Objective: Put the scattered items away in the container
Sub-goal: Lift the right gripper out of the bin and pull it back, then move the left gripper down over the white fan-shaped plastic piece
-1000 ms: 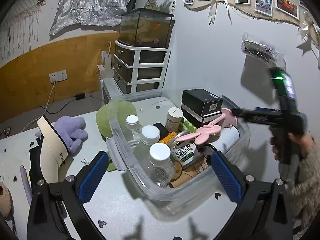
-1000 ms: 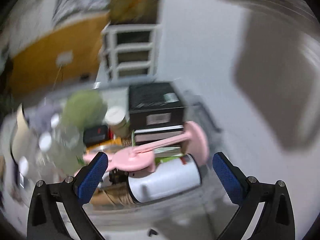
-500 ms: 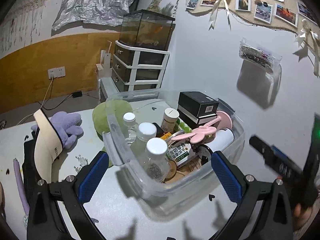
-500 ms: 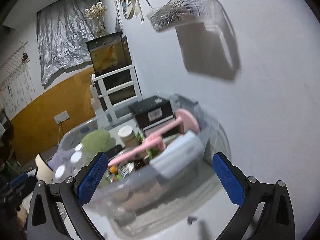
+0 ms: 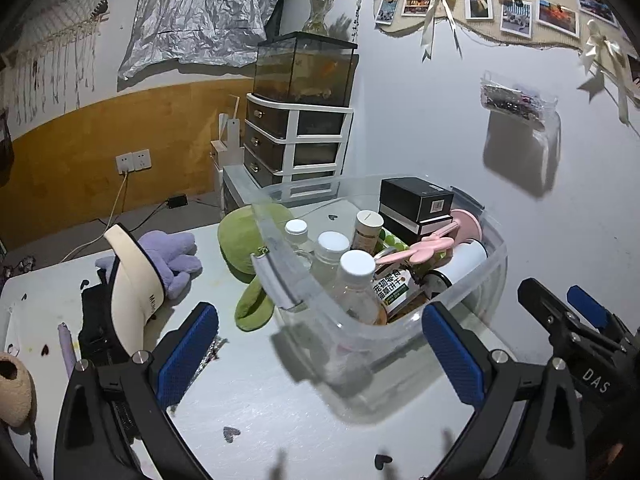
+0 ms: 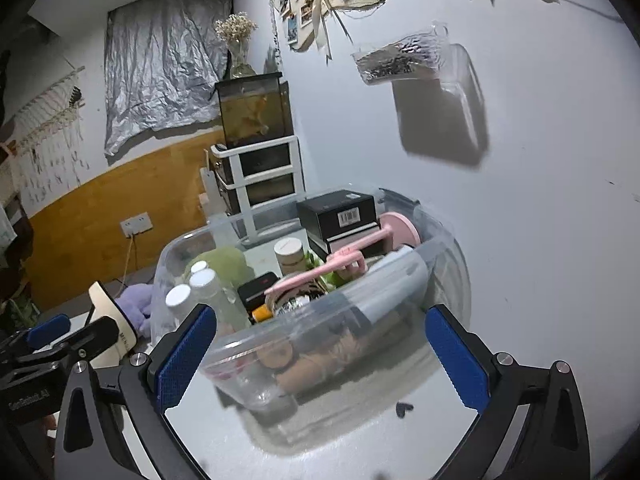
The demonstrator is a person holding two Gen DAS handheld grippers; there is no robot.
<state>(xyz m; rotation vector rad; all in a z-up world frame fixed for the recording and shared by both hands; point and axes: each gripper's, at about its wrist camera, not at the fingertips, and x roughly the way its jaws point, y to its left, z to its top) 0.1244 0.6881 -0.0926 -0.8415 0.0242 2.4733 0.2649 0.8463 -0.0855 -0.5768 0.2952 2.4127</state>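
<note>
A clear plastic bin (image 5: 472,312) stands on the white table against the wall; it also shows in the right wrist view (image 6: 320,332). It holds clear bottles with white caps (image 5: 356,276), a black box (image 5: 416,200), a pink fan (image 5: 424,240), a white cylinder (image 5: 464,260) and a labelled packet. My left gripper (image 5: 320,348) is open and empty in front of the bin. My right gripper (image 6: 320,352) is open and empty at the bin's near side. A green plush (image 5: 240,236), a purple plush (image 5: 168,252) and a cream cap (image 5: 132,284) lie left of the bin.
A drawer unit (image 5: 296,140) with a fish tank (image 5: 304,68) on top stands behind the table. A wall (image 5: 440,120) runs along the right of the bin. A beige round object (image 5: 12,388) and a purple pen (image 5: 66,344) lie at the table's left.
My right gripper has pulled back from over the bin, swung down and now sits low at its near side. My left gripper has lifted and drawn back slightly. Both stay open.
</note>
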